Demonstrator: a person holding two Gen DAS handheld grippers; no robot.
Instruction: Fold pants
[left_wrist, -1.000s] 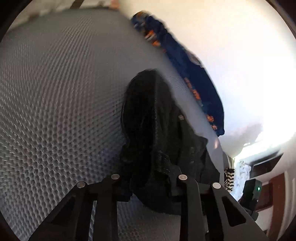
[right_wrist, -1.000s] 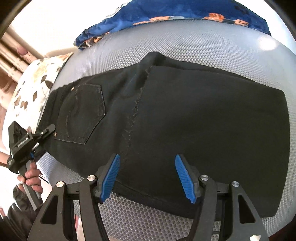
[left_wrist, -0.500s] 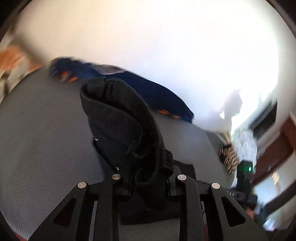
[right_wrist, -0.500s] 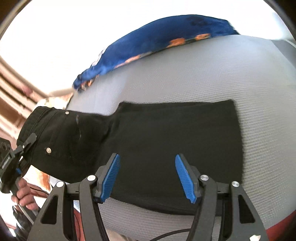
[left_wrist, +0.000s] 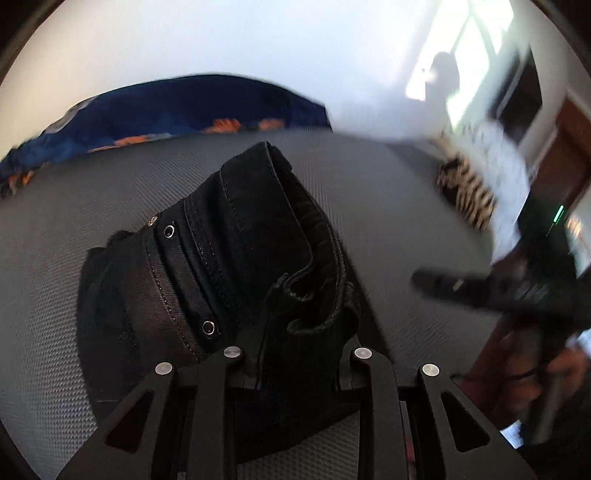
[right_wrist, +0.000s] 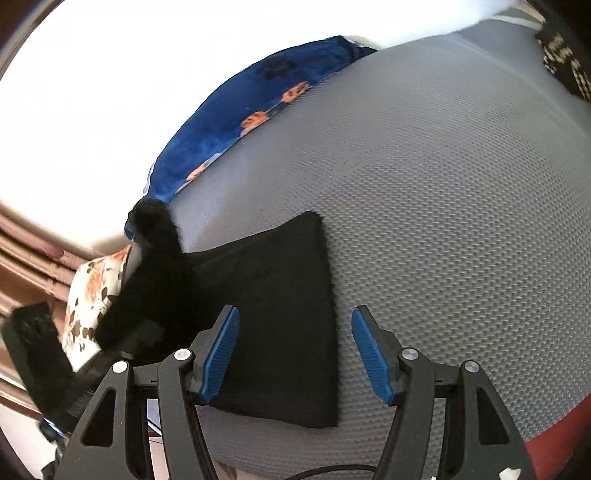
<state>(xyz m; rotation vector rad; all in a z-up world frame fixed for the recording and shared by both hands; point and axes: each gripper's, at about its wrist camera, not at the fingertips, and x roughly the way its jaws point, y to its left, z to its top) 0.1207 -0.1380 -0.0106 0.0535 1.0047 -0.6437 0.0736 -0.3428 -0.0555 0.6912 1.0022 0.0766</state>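
**Waist end lifted and carried over for the fold**

Since a second ago, the black denim pants (left_wrist: 236, 266) have gone from lying spread full-length on the grey textured mattress (right_wrist: 443, 192) to being half raised: the waistband end, with its rivets and belt loop, now stands bunched in front of the left gripper (left_wrist: 295, 363), and only the leg portion (right_wrist: 280, 325) lies flat on the mattress.

That left gripper's black jaws are clamped on the waistband, fabric filling the gap between them. The right gripper (right_wrist: 295, 356) hangs with its blue-padded fingers (right_wrist: 221, 354) spread wide, holding nothing; its left pad sits over the flat leg panel, its right pad over bare mattress just beside the hem edge.

By my reading, the step in hand is the lengthwise fold, bringing the waist over toward the hems. Next, the left gripper needs to carry the waistband on across and lower it so its edge lines up with the leg ends, then release. The right gripper could pin the flat layer so it does not drag.

A blue blanket with orange paw prints (right_wrist: 236, 129) lies along the far mattress edge, well apart from the pants.
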